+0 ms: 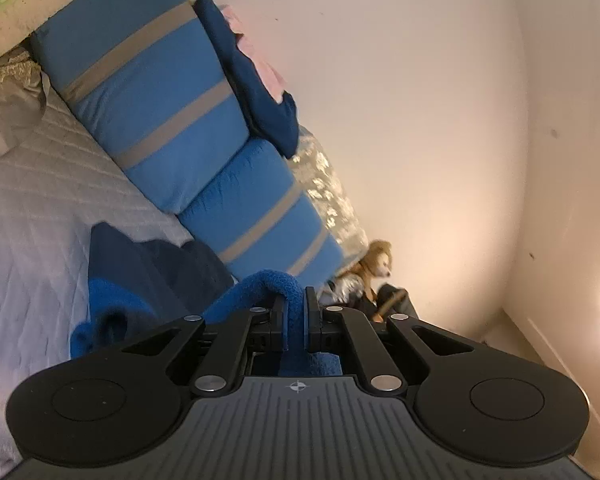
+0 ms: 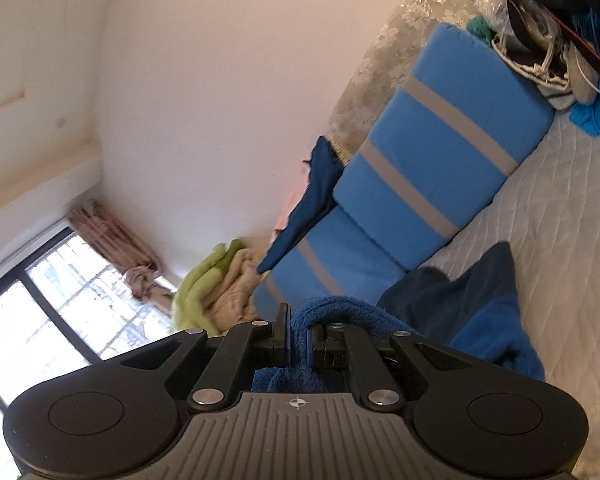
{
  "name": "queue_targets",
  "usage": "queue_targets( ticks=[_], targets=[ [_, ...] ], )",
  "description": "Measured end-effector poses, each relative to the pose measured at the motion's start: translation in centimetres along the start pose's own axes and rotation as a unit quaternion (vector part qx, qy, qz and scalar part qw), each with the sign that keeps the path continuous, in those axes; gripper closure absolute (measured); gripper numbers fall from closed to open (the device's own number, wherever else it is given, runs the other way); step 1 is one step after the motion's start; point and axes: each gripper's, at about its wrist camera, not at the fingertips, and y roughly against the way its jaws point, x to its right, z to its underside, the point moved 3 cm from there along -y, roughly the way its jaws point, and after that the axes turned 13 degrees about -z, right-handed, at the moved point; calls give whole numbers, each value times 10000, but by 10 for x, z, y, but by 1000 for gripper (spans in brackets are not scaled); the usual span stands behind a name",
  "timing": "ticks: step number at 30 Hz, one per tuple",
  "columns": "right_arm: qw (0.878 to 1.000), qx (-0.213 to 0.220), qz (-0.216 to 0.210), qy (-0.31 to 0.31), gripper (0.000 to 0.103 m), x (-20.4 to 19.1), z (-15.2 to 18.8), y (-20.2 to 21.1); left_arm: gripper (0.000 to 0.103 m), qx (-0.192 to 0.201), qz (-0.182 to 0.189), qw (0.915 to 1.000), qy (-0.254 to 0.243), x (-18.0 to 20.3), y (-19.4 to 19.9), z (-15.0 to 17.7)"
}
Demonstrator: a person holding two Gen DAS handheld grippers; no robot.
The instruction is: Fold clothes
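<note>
Left gripper (image 1: 296, 320) and right gripper (image 2: 298, 336) each pinch the blue fleece garment (image 1: 112, 312) above the bed (image 1: 40, 208); its thick edge could slip, dropping a corner.

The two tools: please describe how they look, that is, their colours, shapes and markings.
Both look alike. The left tool and the right tool are matte black, each with two flat straight fingers on jointed link bars fixed by silver round pins. On each side there is a big round black housing with a circular disc. Between them lies a grey ribbed plate with a small white crosshair mark. No cables, hands or sleeves show.
</note>
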Motion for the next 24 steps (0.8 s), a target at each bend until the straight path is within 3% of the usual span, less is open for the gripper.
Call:
queue_targets(
  ticks=[14, 24],
  targets=[
    [9977, 196, 642, -117, 94, 55, -35, -55, 96, 58, -578, 9976, 382, -23, -72, -30],
    [9938, 96, 1098, -148, 94, 113, -50, -96, 96, -9, -954, 9932, 671, -48, -127, -52]
  ],
)
